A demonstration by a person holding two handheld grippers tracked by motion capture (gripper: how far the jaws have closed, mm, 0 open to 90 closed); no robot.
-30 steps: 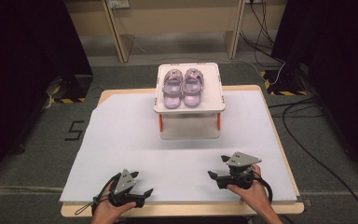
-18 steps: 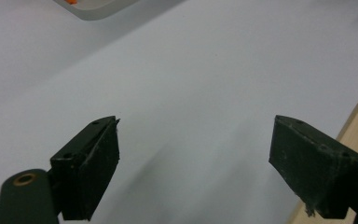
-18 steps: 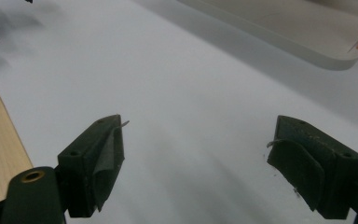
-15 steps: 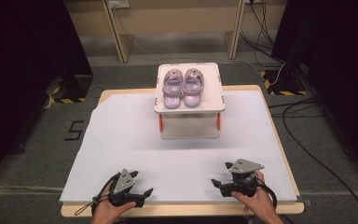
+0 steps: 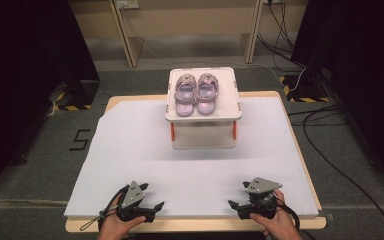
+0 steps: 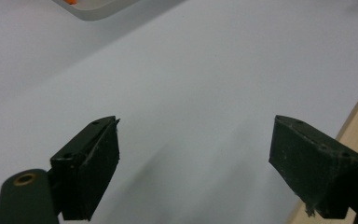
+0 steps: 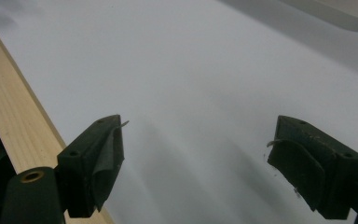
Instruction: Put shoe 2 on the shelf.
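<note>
Two grippers are resting low at the near edge of the table (image 5: 300,165), each held in one of the person's hands: the left gripper (image 5: 152,207) is sitting near the left corner of the white sheet (image 5: 200,165), and the right gripper (image 5: 236,206) is sitting well apart from it toward the right corner. Both are pointing inward across the sheet, and both are standing wide open with nothing between the jaws; in the left gripper view (image 6: 193,163) and the right gripper view (image 7: 196,163) the black pads are framing only bare white sheet, with a strip of wooden table edge showing to one side. Farther back, near the far edge of the table, a white stand (image 5: 203,114) on orange-marked legs is carrying a pair of small purple sandals (image 5: 196,93), which are lying side by side on its flat top, touching or nearly touching each other, well apart from both grippers. Beyond the table, grey floor (image 5: 205,55) is showing, with cables (image 5: 325,150) trailing at the right
</note>
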